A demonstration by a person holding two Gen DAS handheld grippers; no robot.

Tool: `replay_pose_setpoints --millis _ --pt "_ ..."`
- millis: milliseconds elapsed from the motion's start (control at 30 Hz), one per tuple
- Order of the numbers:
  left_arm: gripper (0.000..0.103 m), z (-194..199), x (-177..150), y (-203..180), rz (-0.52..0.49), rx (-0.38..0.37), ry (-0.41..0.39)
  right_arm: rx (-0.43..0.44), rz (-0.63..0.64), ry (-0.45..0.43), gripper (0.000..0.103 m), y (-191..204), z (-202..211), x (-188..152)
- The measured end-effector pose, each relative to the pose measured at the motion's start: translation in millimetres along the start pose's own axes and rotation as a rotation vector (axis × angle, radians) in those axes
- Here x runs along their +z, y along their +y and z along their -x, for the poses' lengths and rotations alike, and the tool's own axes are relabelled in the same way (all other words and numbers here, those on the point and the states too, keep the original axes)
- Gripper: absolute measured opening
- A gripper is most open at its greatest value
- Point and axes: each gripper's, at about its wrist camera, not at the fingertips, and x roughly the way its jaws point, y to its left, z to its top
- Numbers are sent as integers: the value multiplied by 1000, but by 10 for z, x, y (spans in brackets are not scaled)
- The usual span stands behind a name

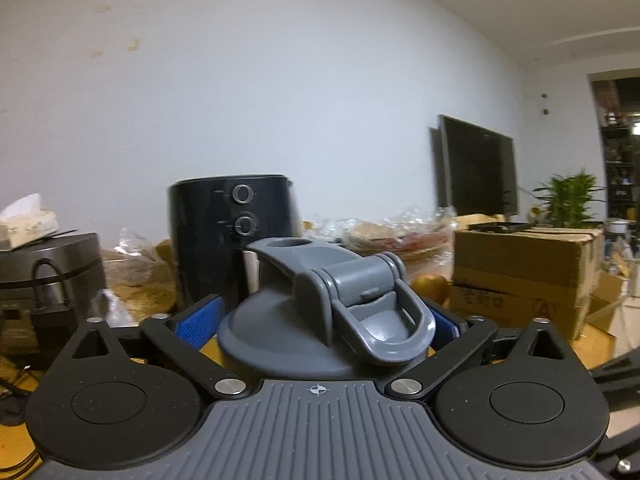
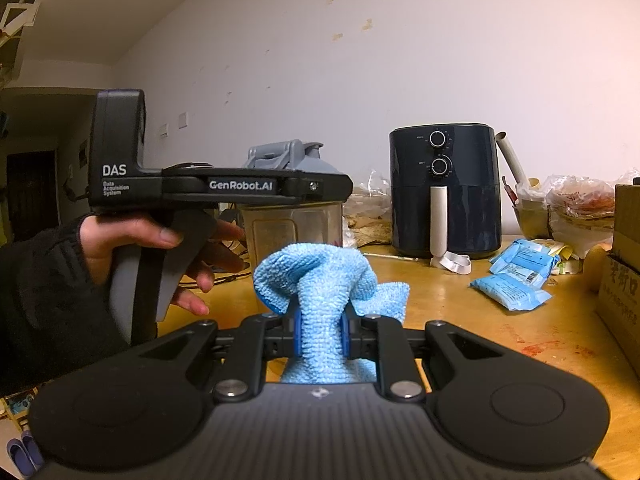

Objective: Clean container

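The right claw (image 2: 319, 334) is clenched on a light blue microfibre cloth (image 2: 320, 280), bunched between its blue pads at lower centre of the right wrist view, loose folds spilling above and to the right. The left claw (image 1: 316, 320) is closed around the container (image 2: 292, 224) just below its grey lid (image 1: 320, 320), blue pads pressing either side at the centre of the left wrist view; from the right wrist view the container sits left of centre, its clear body under that claw, held by a hand (image 2: 160, 252) on the grip. Whether its base rests on the tabletop (image 2: 480, 312) is hidden. The body looks like stiff, smooth plastic, probably light and a little slippery, so holding it near the rigid lid rim seems sound; the hinged lid cap and loop would likely flex. The soft cloth should conform to the walls. Behind stand a dark air fryer (image 2: 446, 188) and blue packets (image 2: 516, 276).
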Motion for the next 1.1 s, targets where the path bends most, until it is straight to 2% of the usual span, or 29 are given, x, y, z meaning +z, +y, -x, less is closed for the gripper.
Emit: replay_pose_setpoints --millis 400,633,900,1100 --pt "103 47 58 -187 71 156 -9 -2 -3 -4 17 -7 1 0" --pt "103 37 58 -305 124 276 -12 -4 -9 -8 17 -23 23 -7" --pt "103 -28 98 -462 154 403 -21 -8 -12 -6 17 -44 32 -19" --pt "103 -87 126 -533 161 471 -8 -14 -16 -6 17 -61 45 -21"
